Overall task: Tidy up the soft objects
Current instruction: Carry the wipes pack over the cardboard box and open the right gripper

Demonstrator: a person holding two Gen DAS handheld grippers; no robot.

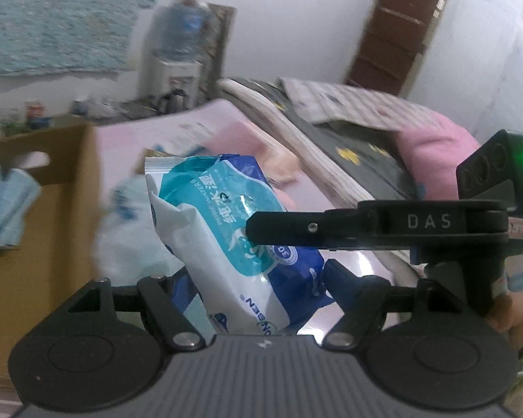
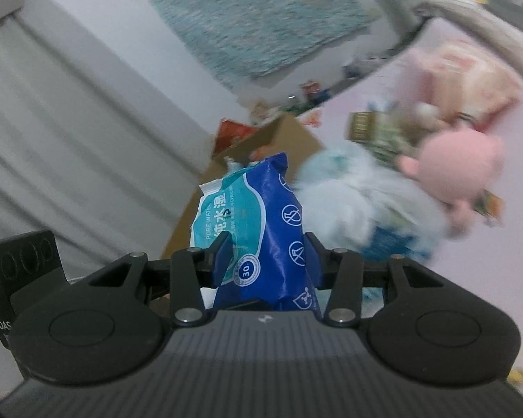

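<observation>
Right wrist view: both grippers, right gripper and left gripper, clamp one wipes pack, with the cardboard box ahead and a pink plush toy beside it unsorted.

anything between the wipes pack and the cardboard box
Nothing visible. The wipes pack is clamped by the right gripper and also sits in the left gripper, lifted off the pink sheet. The cardboard box lies just behind it, with no object in the gap between them.
</observation>
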